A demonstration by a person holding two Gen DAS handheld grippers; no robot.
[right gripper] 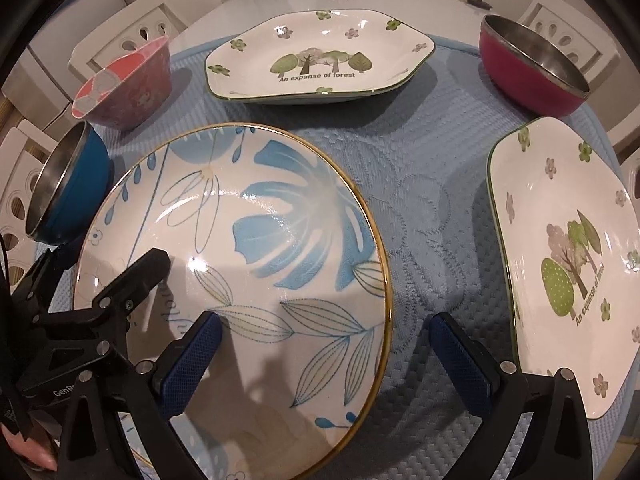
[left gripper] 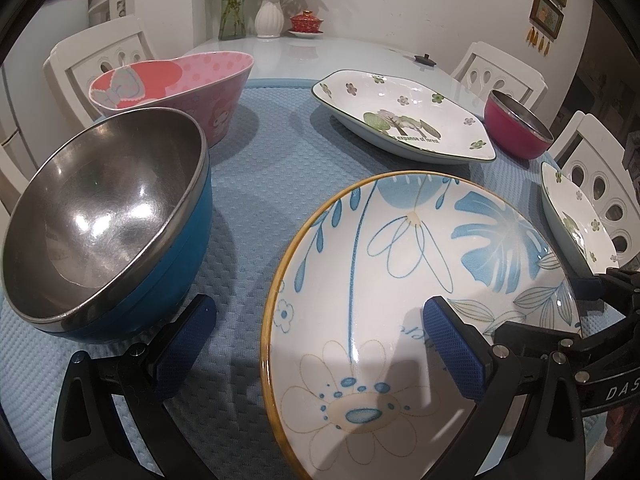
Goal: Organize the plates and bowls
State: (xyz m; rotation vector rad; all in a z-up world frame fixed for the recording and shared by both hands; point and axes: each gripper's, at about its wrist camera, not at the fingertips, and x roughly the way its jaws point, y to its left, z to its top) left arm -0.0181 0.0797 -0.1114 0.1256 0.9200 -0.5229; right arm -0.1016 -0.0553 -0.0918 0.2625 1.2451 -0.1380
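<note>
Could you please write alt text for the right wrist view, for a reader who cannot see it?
An open right tool straddles the rim of a round blue-leaf plate on a blue mat. The left tool reaches over the plate. Around it are two forest plates and blue, pink and red bowls.

Beside the round plate point(right gripper: 240, 248), whose near rim the picture's bottom edge cuts off, the forest plate point(right gripper: 572, 264) runs past the right edge, its far side unseen.
</note>
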